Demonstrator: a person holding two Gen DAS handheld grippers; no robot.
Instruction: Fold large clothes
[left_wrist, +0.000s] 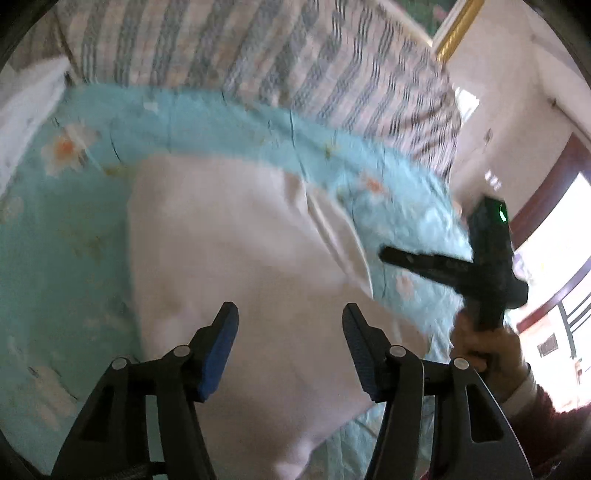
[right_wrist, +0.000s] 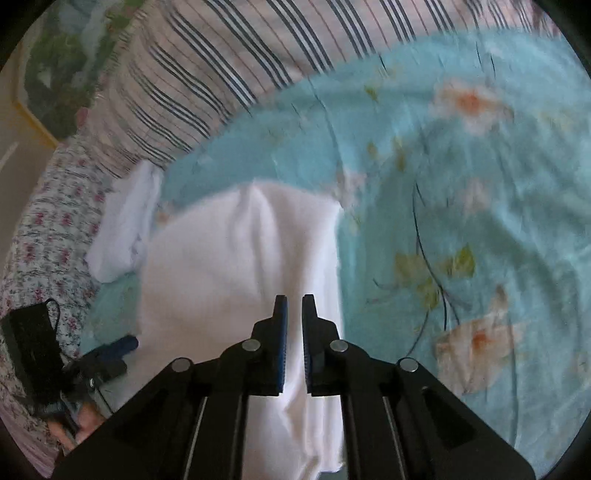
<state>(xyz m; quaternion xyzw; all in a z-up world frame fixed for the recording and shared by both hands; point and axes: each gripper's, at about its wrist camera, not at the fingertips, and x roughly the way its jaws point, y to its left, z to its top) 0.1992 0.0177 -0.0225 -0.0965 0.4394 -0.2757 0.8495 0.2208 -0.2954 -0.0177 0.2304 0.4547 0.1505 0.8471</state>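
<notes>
Bedding first: turquoise floral sheet (right_wrist: 461, 177) covers the bed, with a striped quilt (right_wrist: 207, 74) bunched along its far edge and a small-flowered cloth (right_wrist: 48, 229) at the left side in the right wrist view. White garment (left_wrist: 229, 258) lies on the sheet, folded into a rough rectangle, edges blurred by motion. Left gripper (left_wrist: 290, 343) hangs just above the garment's near half, fingers spread wide, nothing between the blue pads. Right gripper (right_wrist: 294, 332) sits over the same garment's (right_wrist: 240, 258) near right portion, fingers drawn almost together with a thin gap showing white cloth behind; cannot tell whether any fabric is caught. In the left wrist view the right gripper (left_wrist: 413, 260) appears side-on over the sheet beside the garment's right edge, held by the right hand (left_wrist: 484, 347). A second white bundle (right_wrist: 125, 229) rests near the garment's far left corner. Room: pale wall, bright window (left_wrist: 554, 295) at right, gold-framed picture (left_wrist: 458, 26) above the quilt.
</notes>
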